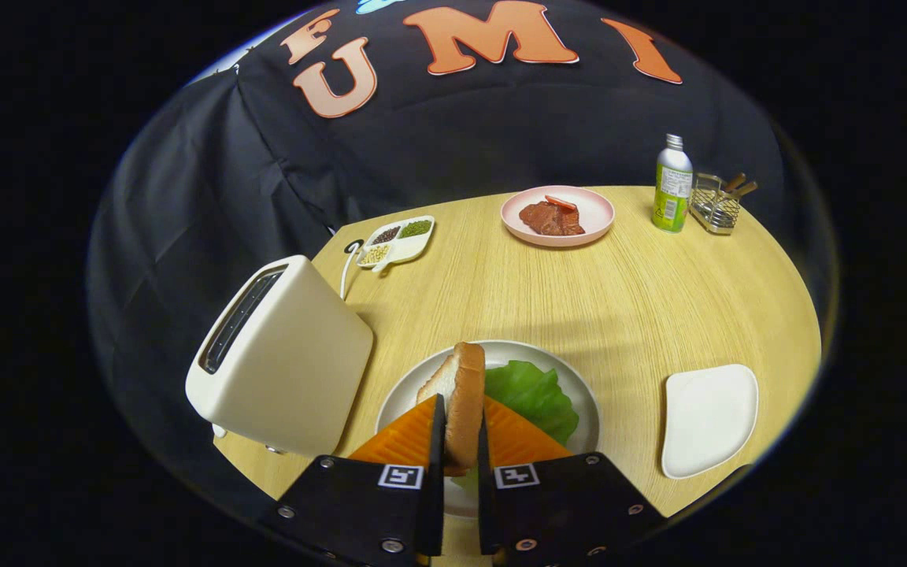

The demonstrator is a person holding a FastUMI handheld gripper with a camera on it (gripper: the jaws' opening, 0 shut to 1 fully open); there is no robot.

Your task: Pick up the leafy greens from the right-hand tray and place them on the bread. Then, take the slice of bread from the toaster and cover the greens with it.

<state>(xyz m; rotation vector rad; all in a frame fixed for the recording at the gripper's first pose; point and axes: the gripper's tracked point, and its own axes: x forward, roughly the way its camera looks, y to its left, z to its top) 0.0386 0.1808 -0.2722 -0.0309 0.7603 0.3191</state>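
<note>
Tool: the tool (460,441) is clamped on a slice of bread (461,402), one finger pressed to each flat face, with the slice standing on edge between them.
Bread slice: it sticks out ahead of the fingertips, crust edge up, held above the round plate (583,394).
Leafy greens: the leafy greens (532,394) lie on the plate just beyond the fingers, to the right of the held slice; whether a lower slice lies under them I cannot tell, as the tool hides that part.
Round plate: it sits on the desk (634,299) directly under and ahead of the tool.
Toaster: the toaster (284,354) stands just left of the tool, close beside the plate, its slot facing up and to the left; its cord runs off behind it.
Right-hand tray: a white tray (709,417) rests on the desk to the right of the tool, well apart from the plate.
Far side: well beyond the fingers are a pink plate of meat (557,214), a green bottle (672,185) and a wire holder (716,205) beside it.
Far left: a small divided dish of beans (397,239) lies beyond the toaster.
</note>
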